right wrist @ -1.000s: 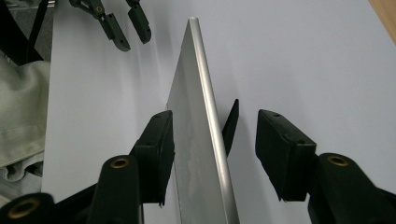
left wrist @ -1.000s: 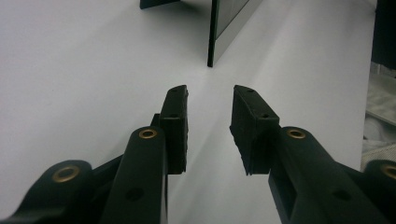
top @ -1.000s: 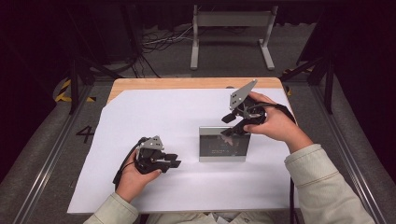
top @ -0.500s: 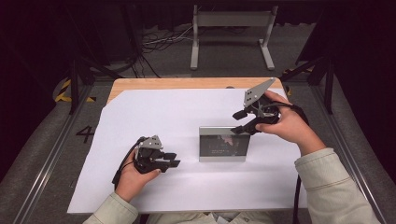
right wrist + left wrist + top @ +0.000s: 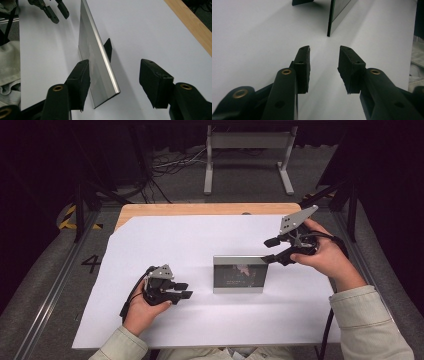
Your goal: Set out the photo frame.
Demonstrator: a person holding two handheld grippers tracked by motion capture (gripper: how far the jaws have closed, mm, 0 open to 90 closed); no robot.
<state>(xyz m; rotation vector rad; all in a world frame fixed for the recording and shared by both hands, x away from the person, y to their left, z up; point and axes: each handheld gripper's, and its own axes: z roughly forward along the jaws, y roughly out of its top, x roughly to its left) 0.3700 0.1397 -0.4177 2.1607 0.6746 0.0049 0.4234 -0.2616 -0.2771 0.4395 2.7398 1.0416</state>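
Scene: a person sits at a table (image 5: 150, 211) of pale wood, most of it covered by a large white sheet (image 5: 200, 245), and holds a two-jaw gripper in each hand.

Picture frame: a silver-edged picture frame (image 5: 239, 274) stands upright on the white sheet, a little right of the sheet's middle in the high view.

Frame facing: its glass face, holding a dark photo, looks toward the person's side of the table.

Frame long axis: the frame is wider than it is tall, and its long side runs left to right across the table, parallel to the near edge.

Frame support: in the right gripper view a black prop (image 5: 108, 49) sticks out behind the frame (image 5: 96, 65) and rests on the sheet.

Left gripper: the left gripper (image 5: 181, 290) lies low over the sheet, left of the frame and near it, pointing at the frame's left edge. Its jaws stand apart with nothing between them and have just been opening. In the left gripper view the frame (image 5: 339, 15) shows edge-on ahead of the gripper (image 5: 324, 56).

Right gripper: the right gripper (image 5: 270, 250) is at the frame's upper right corner. Its jaws are wide apart and have just been opening. In the right gripper view the frame's end stands between the jaws, nearer one jaw, with no pad pressing on it.
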